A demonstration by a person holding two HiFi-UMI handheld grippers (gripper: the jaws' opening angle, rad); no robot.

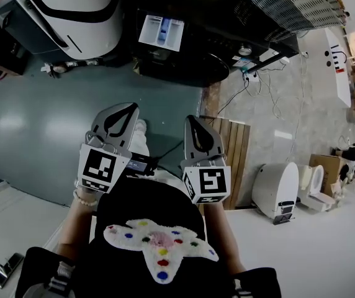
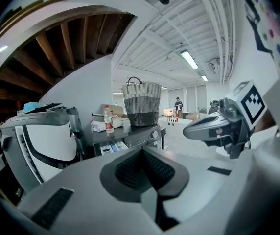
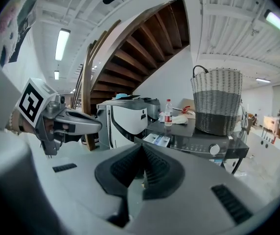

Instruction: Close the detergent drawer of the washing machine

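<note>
Left gripper (image 1: 128, 110) and right gripper (image 1: 193, 123) point side by side at the washing machine (image 1: 196, 61), each with its jaws pressed together on nothing, both well short of it across the grey floor (image 1: 41, 123). Its detergent drawer (image 1: 161, 31) stands pulled out at the left end of the machine's upper front edge, compartments exposed. Closing it looks best done with one shut tip set square on the middle of the drawer's front face, pushing straight in until flush. An off-centre shove could skew it on its track.
</note>
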